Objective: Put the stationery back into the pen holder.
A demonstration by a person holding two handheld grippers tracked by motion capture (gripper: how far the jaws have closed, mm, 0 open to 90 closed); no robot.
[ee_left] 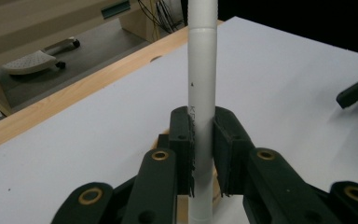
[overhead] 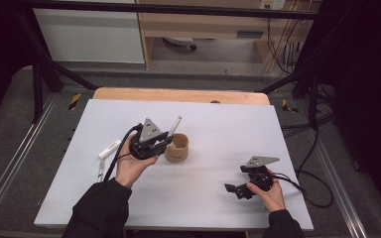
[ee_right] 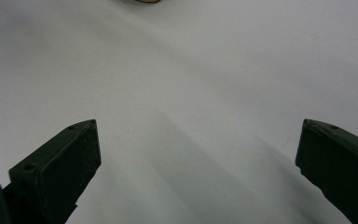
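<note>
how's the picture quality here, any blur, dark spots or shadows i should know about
High view: soft overall, edges of the frame fall to black, table evenly lit. Left gripper view: white marker fairly sharp between the pads, background shelf blurred. Right gripper view: dim and grey, broad soft shadows across the table, jaws dark with little detail.

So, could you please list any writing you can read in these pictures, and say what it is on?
White pen held in the left tool: dark print runs along the barrel beside the jaws, too blurred to read.
Brown cup: a dark mark low on its side, too small to read.
Nothing else carries legible text.
</note>
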